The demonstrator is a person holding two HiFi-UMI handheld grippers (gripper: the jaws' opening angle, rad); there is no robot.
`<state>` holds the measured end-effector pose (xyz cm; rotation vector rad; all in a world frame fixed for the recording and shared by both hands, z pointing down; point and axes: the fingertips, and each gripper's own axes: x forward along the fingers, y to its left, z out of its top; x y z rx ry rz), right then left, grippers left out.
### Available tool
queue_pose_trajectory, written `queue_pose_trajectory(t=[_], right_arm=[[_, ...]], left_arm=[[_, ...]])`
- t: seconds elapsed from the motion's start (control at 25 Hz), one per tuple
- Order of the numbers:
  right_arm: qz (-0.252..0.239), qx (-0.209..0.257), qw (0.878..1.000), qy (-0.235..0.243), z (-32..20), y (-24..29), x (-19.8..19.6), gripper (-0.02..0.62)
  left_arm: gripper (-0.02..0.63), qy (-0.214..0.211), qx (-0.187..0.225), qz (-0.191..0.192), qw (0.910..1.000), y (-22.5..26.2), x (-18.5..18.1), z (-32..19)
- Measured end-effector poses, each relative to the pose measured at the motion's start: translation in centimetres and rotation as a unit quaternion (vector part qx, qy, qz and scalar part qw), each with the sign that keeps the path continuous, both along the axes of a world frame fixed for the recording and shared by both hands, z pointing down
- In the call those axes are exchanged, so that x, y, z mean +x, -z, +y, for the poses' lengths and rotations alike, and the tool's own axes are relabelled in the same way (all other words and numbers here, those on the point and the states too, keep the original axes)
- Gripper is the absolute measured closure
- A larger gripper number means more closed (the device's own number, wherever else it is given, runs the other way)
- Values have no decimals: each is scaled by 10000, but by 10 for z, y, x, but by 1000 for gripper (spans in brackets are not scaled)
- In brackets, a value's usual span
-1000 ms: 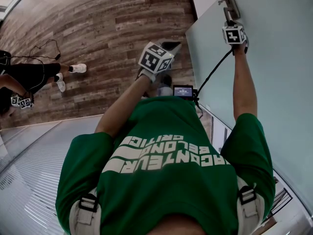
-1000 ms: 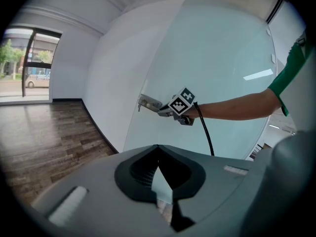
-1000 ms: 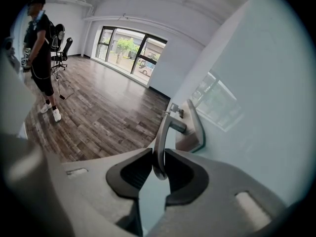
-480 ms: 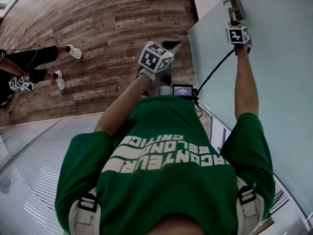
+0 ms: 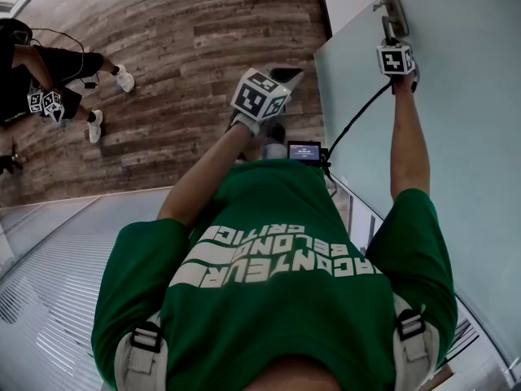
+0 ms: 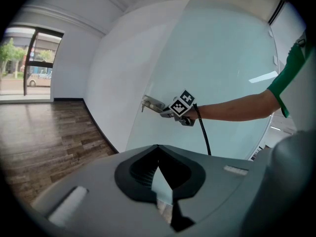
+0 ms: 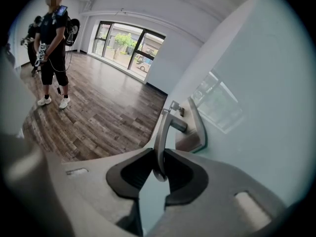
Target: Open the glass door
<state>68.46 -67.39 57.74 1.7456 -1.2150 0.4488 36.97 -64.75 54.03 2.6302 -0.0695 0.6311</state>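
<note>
Right gripper [image 7: 159, 176] is up at the door, jaws clamped either side of the metal lever handle [image 7: 163, 128], which juts out from its plate at the near edge of the frosted glass door [image 7: 261, 102]. The door stands on the person's right, next to a white wall [image 6: 106, 78]. Left gripper [image 6: 158, 155] hangs in mid-air in front of the person's chest, jaw tips together with nothing between them, well clear of the door, while over on the wood floor [image 5: 187, 63] another person [image 7: 52, 48] in black stands well apart.
</note>
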Motion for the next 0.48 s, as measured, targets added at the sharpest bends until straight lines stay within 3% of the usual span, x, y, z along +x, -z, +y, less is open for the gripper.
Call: queue_pose_trajectory(t=[0.48], right_arm=[[14,63,10000,-14,-1,-2,1,520]], left_arm=[[589,60,44,24,10000,-1,-1,-5]])
